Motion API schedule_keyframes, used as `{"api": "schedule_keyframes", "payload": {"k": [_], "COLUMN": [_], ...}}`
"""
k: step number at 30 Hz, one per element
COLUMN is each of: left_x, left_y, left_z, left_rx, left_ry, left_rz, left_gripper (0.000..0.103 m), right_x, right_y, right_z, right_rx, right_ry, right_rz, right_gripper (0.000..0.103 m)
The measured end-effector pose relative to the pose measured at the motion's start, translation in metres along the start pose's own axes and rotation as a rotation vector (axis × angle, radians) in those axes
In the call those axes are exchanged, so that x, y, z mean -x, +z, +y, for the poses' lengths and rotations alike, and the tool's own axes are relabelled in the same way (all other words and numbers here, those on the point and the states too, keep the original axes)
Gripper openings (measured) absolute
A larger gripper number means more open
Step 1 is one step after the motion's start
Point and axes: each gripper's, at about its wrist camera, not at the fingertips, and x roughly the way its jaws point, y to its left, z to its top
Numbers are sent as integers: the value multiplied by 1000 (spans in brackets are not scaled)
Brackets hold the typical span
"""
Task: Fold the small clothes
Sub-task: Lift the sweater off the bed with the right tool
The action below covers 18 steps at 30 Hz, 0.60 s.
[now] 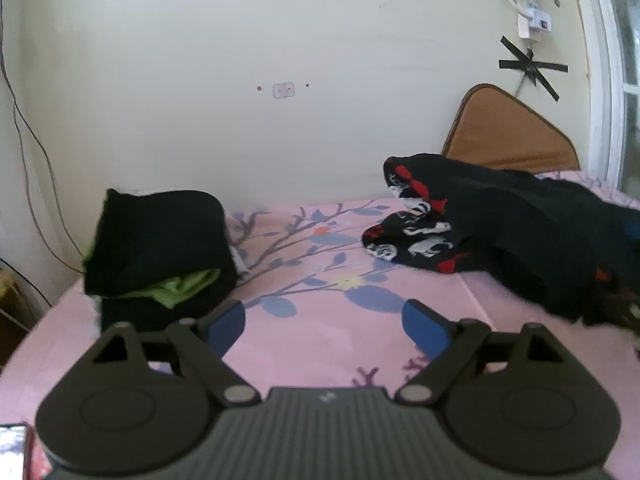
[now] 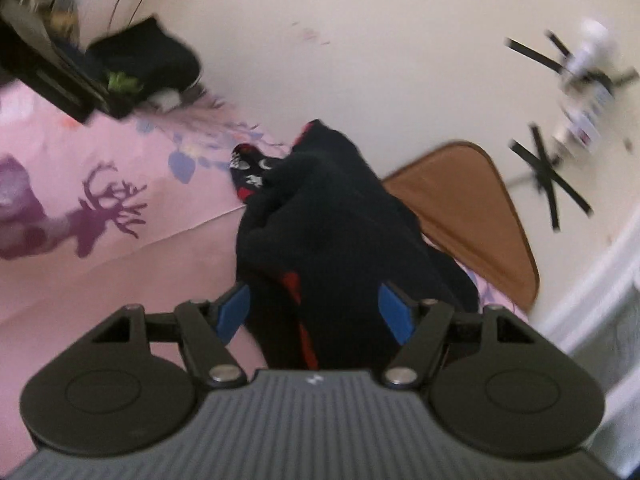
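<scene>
A loose heap of dark clothes, black with red trim and a white animal print, lies on the right of the pink bed sheet. A folded stack of black and green clothes sits at the back left by the wall. My left gripper is open and empty above the sheet between the two. My right gripper is open, its blue pads on either side of the dark heap, with cloth between the jaws. The folded stack shows at the upper left of the right wrist view.
A brown cushion leans on the wall behind the heap, also in the right wrist view. A power strip is taped to the wall at the upper right. A window frame is at the far right. A phone lies at the lower left.
</scene>
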Motion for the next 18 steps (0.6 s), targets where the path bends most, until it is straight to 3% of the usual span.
{"api": "schedule_keyframes", "payload": {"k": [3, 5, 6, 7, 9, 15, 18], "left_x": [4, 5, 5, 5, 2, 5, 5], "left_y": [-6, -9, -10, -12, -13, -20, -24], "left_z": [1, 0, -1, -2, -4, -11, -18], "left_rx": [-18, -31, -35, -39, -44, -104, -162], "left_ry": [7, 7, 6, 3, -5, 27, 79], "left_rz": [-1, -7, -10, -13, -15, -68, -111], "left_gripper": [89, 89, 89, 89, 89, 89, 89], "right_x": [-17, -20, -18, -13, -4, 38, 40], "right_y": [11, 20, 20, 23, 26, 23, 5], "right_z": [-5, -24, -32, -44, -54, -84, -95], "right_rx": [26, -52, -111, -179, -236, -324, -370], "right_ry": [-55, 0, 45, 79, 64, -164, -258], "right_rz": [36, 49, 54, 56, 27, -115, -110], "right_gripper": [65, 28, 18, 17, 16, 14, 5]}}
